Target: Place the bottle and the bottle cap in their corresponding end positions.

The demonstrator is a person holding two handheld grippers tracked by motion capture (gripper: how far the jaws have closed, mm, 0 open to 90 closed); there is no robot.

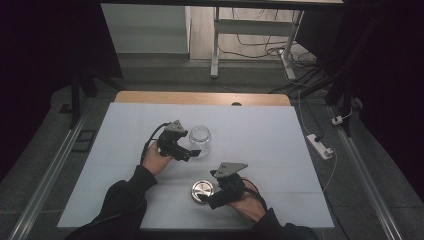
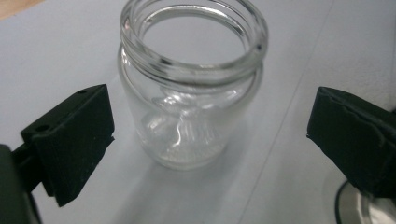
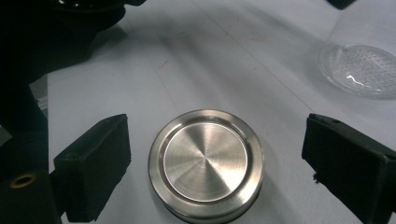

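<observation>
High view shows us a white table surface (image 1: 260, 130) with a strip of bare wood along its far edge; wide bare stretches lie to the left, to the right and beyond the things at its middle, and the two hands work near the front edge. We count one glass jar (image 1: 200, 141), one metal lid (image 1: 202, 191) and two grippers. The jar stands upright and uncapped near the table's centre, the lid lies flat nearer the person, apart from the jar.

The left gripper (image 1: 192, 152) reaches the jar from its near-left side. In the left gripper view we see the jar (image 2: 191, 93) between the two black jaws, which stand wide apart with a gap on each side, touching nothing. The jar is clear and round, with a threaded neck, a thick rim and a dimpled base.

The right gripper (image 1: 209, 197) sits just beside the lid. In the right gripper view the lid (image 3: 205, 163) lies between its jaws, which are spread wide and clear of it. The lid is a round disc of brushed metal with a raised rim and fine concentric marks. The jaw pads are matt black and blocky.
</observation>
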